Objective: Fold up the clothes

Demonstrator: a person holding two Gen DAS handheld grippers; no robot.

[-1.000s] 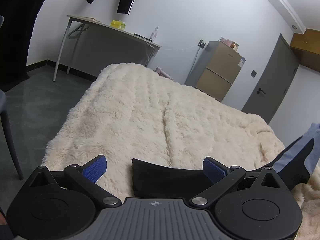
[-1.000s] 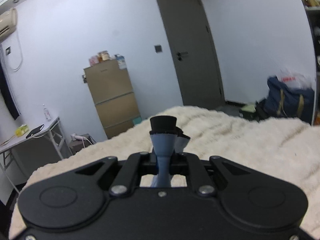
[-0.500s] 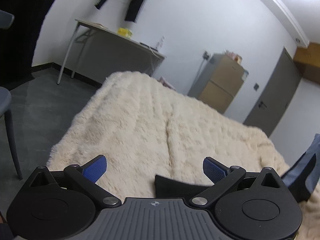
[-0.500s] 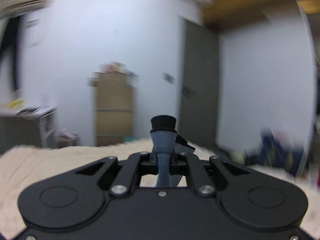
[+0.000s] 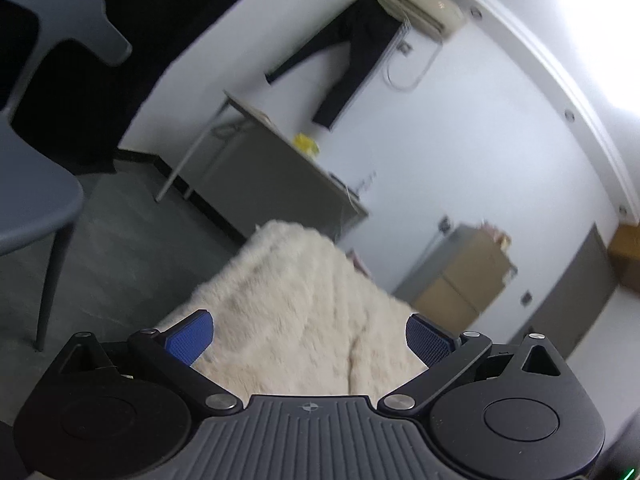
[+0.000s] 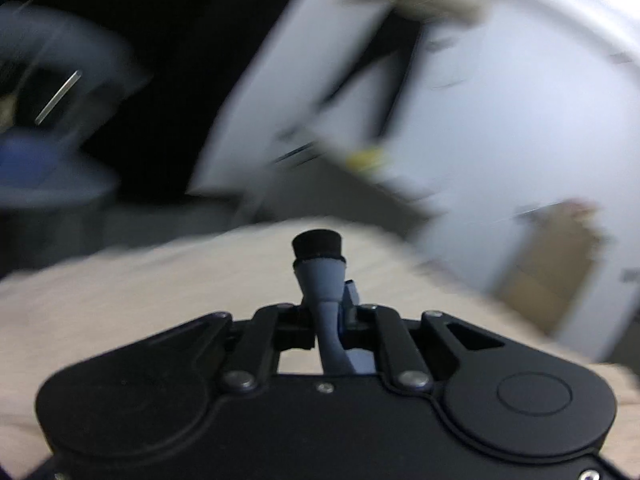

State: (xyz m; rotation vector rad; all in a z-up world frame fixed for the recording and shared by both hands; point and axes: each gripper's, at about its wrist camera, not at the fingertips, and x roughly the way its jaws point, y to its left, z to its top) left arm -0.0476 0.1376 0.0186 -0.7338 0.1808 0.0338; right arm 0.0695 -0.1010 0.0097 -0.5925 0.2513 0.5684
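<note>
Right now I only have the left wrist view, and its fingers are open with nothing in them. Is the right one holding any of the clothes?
Observer: Yes. The right gripper pinches a grey-blue cloth. Its fingers have just eased open a little, with the cloth between them.
Operator: Which part sticks out?
Observer: A black cuff pokes out in front.
Operator: What's below it?
Observer: The cream blanket, though that view is badly blurred.
</note>
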